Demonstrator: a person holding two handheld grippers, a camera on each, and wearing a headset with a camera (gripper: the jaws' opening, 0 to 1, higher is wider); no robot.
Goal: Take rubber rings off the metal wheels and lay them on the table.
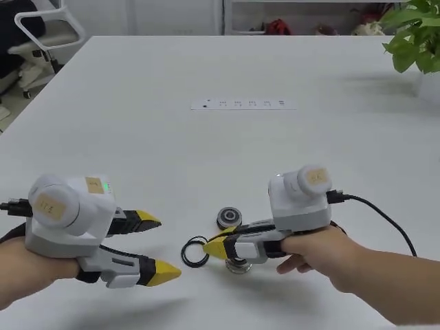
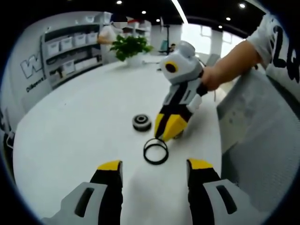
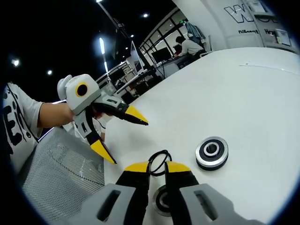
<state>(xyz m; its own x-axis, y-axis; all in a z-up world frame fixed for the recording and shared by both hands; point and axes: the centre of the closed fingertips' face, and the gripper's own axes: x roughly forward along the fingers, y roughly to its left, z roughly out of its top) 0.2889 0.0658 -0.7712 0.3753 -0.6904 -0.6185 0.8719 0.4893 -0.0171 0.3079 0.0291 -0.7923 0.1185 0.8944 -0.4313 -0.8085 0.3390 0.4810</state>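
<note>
Head view: right gripper (image 1: 212, 249) clamps rubber ring (image 1: 194, 251) beside bare metal wheel (image 1: 238, 265), evidently to lay it on worktop (image 1: 240, 151); left gripper (image 1: 163, 246) apart, clear.

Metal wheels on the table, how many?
2. One metal wheel lies free on the table; the second wheel is partly hidden under the right hand-held gripper.

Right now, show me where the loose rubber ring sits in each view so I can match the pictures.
Head view: rubber ring low centre, at the right gripper's tips.
Left gripper view: ring centre, just past the near jaws.
Right gripper view: ring bottom centre, pinched between the jaws.
Shared landmark: the wheel standing alone beside it.
</note>
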